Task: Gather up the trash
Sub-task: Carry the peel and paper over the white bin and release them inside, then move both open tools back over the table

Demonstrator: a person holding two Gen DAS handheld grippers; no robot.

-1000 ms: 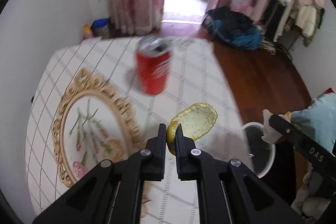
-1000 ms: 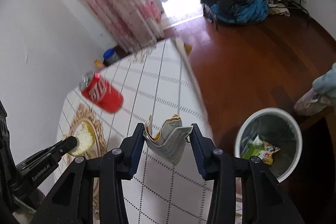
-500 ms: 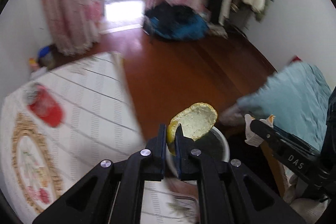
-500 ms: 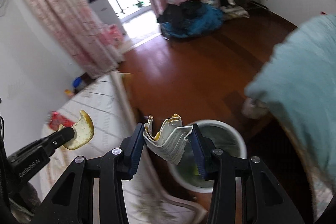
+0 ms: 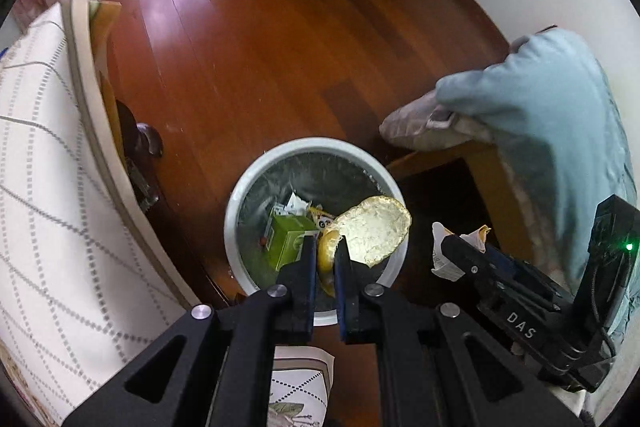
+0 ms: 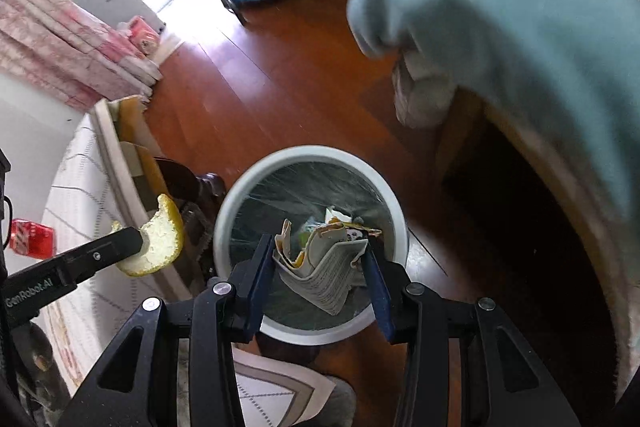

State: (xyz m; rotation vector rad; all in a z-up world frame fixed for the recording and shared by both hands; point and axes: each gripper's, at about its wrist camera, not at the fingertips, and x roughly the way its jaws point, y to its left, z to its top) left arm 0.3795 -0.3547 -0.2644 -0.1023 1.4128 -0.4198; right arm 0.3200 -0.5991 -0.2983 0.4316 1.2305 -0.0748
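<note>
Bin (image 5: 236, 195) below peel (image 5: 376, 231) between fingers (image 5: 305, 267)

Red can (image 6: 30, 238) cut off, blurred.

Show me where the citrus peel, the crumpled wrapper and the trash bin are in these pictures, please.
citrus peel (image 5: 376, 233): left wrist view, pale inner side.
crumpled wrapper (image 6: 326, 277): right wrist view, printed grey face.
trash bin (image 6: 308, 151): right wrist view, far white rim.
</note>
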